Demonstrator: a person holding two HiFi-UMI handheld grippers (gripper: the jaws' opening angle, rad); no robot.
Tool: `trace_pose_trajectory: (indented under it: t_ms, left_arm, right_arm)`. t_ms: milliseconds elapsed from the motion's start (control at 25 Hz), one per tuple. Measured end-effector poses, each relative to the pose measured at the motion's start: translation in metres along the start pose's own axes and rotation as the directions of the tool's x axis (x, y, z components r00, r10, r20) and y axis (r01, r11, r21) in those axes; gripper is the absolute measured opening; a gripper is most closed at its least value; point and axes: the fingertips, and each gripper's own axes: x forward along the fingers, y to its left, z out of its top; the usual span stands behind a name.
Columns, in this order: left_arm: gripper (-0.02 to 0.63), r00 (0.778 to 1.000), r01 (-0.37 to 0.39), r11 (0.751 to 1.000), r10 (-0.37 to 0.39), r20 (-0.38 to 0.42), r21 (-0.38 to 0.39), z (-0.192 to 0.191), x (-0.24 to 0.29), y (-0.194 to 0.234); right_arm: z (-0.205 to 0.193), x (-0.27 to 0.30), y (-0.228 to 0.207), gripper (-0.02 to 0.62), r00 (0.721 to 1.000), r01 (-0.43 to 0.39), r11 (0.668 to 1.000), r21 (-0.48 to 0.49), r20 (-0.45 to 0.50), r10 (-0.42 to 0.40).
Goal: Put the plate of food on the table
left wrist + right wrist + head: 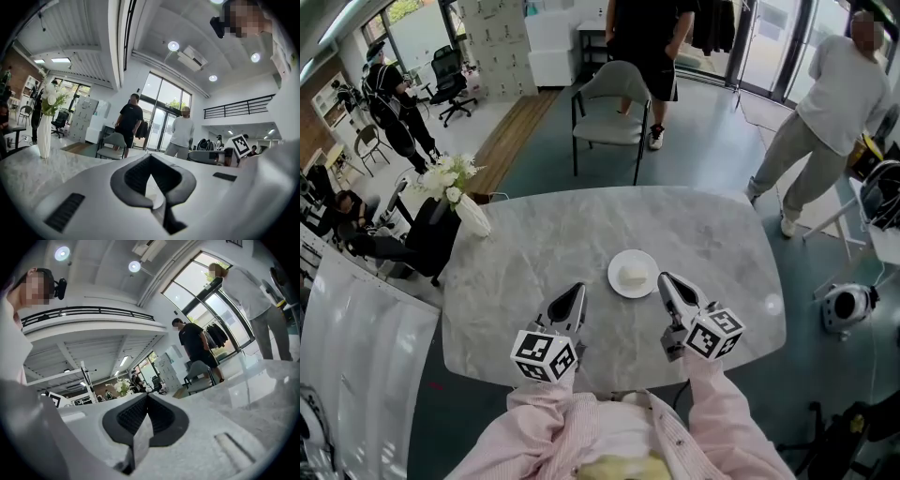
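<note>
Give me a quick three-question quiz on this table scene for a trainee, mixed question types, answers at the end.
1. True or false: the plate is held in the right hand-held gripper.
2. Where does the vase stand in the head view? A) at the table's left edge B) at its middle C) touching the plate
3. Fill in: the jaws of the left hand-held gripper are ____.

Key: 1 false, the plate rests on the table and the jaws hold nothing; 2 A; 3 shut.
</note>
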Motion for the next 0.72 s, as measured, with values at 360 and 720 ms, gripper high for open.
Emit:
trace_pose_trajectory:
  t_ms: [360, 720]
  left_arm:
    - [-0.008, 0.997, -0.052, 0.998, 0.049, 0.056, 0.037, 0.021, -0.014, 0.011]
    - [-0.008, 0.997, -0.065, 0.996, 0.062, 0.054, 0.063, 0.025, -0.014, 0.012]
  right_arm:
    - [0.016, -0.008, 0.01, 0.005, 0.999, 0.019, 0.99, -0.136, 0.029, -0.016]
    - [0.021, -0.012, 0.006, 0.005, 0.999, 0.039, 0.987, -0.157, 0.04, -0.033]
